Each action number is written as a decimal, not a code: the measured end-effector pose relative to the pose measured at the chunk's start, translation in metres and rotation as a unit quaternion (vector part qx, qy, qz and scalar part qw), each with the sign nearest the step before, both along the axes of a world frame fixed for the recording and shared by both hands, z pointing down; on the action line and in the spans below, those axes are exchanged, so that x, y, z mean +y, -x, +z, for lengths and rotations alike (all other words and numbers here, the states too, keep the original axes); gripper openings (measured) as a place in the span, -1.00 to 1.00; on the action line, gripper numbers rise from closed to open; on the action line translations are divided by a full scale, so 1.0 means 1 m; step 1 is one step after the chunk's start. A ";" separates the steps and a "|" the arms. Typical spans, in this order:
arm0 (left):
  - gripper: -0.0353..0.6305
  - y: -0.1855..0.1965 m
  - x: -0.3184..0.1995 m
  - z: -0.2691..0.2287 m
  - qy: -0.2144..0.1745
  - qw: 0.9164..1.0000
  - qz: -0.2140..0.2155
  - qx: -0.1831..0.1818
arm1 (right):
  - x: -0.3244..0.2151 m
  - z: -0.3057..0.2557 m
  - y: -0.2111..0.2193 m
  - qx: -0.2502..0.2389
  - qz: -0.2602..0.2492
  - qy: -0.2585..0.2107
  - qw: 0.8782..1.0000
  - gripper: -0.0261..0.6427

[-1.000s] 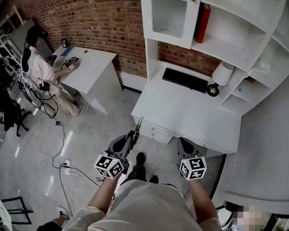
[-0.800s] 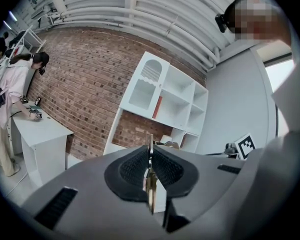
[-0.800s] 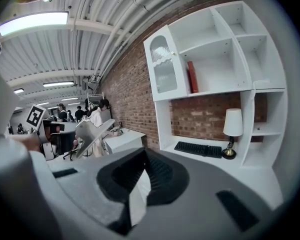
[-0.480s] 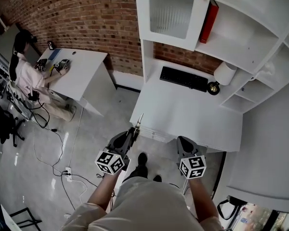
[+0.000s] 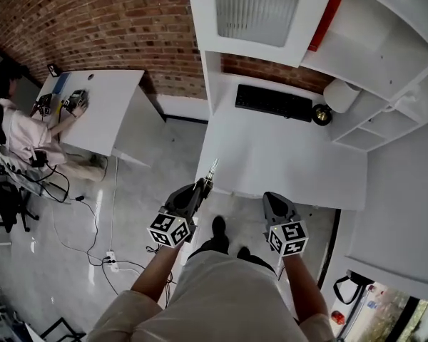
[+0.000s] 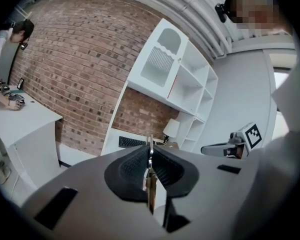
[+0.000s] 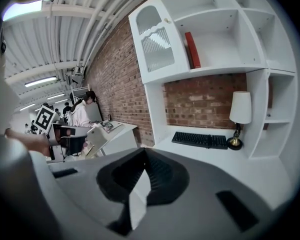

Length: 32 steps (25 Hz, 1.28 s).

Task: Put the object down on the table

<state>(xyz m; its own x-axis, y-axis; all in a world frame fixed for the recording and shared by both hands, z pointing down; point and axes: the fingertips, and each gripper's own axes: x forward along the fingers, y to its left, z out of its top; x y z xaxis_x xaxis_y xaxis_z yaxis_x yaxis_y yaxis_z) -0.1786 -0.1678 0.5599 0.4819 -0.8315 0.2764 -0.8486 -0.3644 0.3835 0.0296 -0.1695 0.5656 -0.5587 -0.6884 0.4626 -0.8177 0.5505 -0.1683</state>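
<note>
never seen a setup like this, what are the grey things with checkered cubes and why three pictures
A person holds a hand tool in each hand: the left tongs and the right tongs. The patterned cubes are part of them. The head view comes from a camera on the person's head, looking down. The other two come from cameras riding on each pair of tongs, looking along the jaws. Ahead is a white desk with a black keyboard and a lamp on it. The left tongs pinch a thin metal object; exactly what it is I cannot tell. The right tongs are closed and empty.
</note>
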 end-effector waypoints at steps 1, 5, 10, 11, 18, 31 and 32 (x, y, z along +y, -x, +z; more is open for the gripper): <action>-0.84 0.002 -0.007 0.005 0.004 1.000 0.005 -0.001 | -0.004 0.003 0.003 0.001 0.003 0.004 1.000 -0.92; -0.84 0.007 -0.029 0.026 0.023 0.999 0.023 -0.005 | -0.016 0.016 0.008 0.008 0.019 0.019 1.000 -0.92; -0.84 0.008 -0.053 0.055 0.046 0.998 0.041 -0.012 | -0.032 0.036 0.012 0.018 0.034 0.034 0.999 -0.91; -0.84 0.008 -0.057 0.061 0.051 0.998 0.043 -0.014 | -0.033 0.040 0.012 0.019 0.036 0.039 0.998 -0.91; -0.84 0.002 -0.077 0.106 0.086 0.995 0.043 -0.029 | -0.043 0.067 0.005 0.025 0.040 0.067 0.997 -0.92; -0.84 -0.012 -0.120 0.184 0.119 0.991 0.015 -0.067 | -0.066 0.112 -0.011 0.043 0.022 0.115 0.992 -0.92; -0.84 -0.013 -0.123 0.190 0.123 0.990 0.014 -0.069 | -0.067 0.114 -0.012 0.044 0.020 0.119 0.992 -0.92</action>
<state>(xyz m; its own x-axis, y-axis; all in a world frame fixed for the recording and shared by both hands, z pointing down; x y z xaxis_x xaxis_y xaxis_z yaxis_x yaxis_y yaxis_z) -0.1654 -0.2904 0.7503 0.4479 -0.7178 0.5331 -0.8898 -0.2996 0.3443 0.0421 -0.2361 0.6799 -0.4831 -0.5751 0.6602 -0.8556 0.4702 -0.2165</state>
